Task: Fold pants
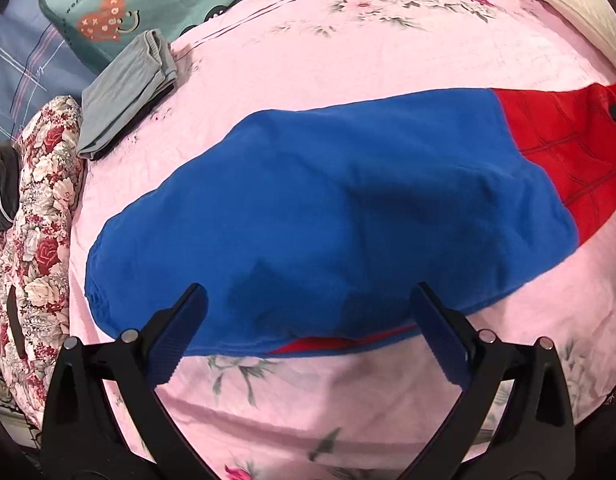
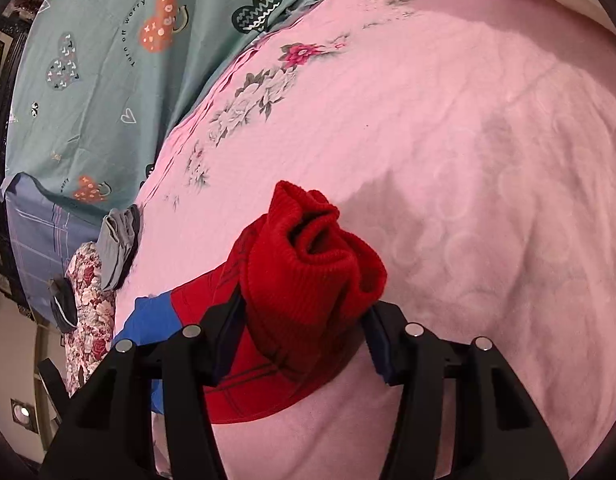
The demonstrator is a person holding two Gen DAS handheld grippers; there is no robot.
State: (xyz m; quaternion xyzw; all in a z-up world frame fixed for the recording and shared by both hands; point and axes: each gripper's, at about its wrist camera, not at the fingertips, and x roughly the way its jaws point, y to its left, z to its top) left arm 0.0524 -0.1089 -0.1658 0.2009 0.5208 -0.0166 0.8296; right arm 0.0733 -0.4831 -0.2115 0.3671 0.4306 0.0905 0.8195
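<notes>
Pants (image 1: 328, 216) flat; right tool (image 2: 303, 320) grips red cuff (image 2: 320, 256).

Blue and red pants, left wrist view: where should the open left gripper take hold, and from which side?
Judging from the left wrist view, the near hem of the blue and red pants is best, roughly where the red lining peeks out. It lies flat on the pink sheet between the fingers of the left gripper, so a low approach from the near side should pinch it. The right gripper already clamps the red cuff.
</notes>
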